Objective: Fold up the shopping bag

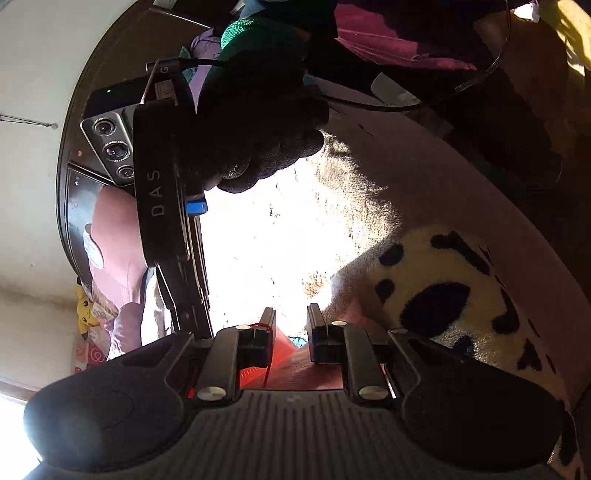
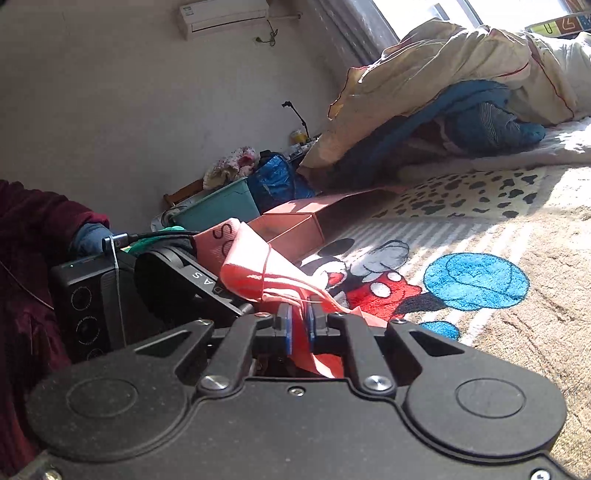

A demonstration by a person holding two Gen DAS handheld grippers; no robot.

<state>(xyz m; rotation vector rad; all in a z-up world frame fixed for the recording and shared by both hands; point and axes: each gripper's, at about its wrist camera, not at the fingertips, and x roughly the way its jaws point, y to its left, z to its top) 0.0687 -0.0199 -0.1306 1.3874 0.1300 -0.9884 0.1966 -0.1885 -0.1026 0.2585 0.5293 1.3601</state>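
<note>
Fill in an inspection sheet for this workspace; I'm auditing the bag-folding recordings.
Surface: cartoon-print blanket, sunlit.
Job's things: red shopping bag, crumpled, lifted off the blanket.
Clutter: teal bin, blue bag, heaped bedding.
Grippers: right gripper shut on the bag; left gripper has bag fabric between its fingers, grip unclear.
Cables: black cable at the left gripper.
Surroundings: air conditioner, bright window.

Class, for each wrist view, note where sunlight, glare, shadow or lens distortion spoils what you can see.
Left wrist view: sun blows the bedding out to white, the gloved hand is a silhouette, the fisheye bends the edges. Right wrist view: evenly lit, the red bag clear, with glare at the window.
</note>
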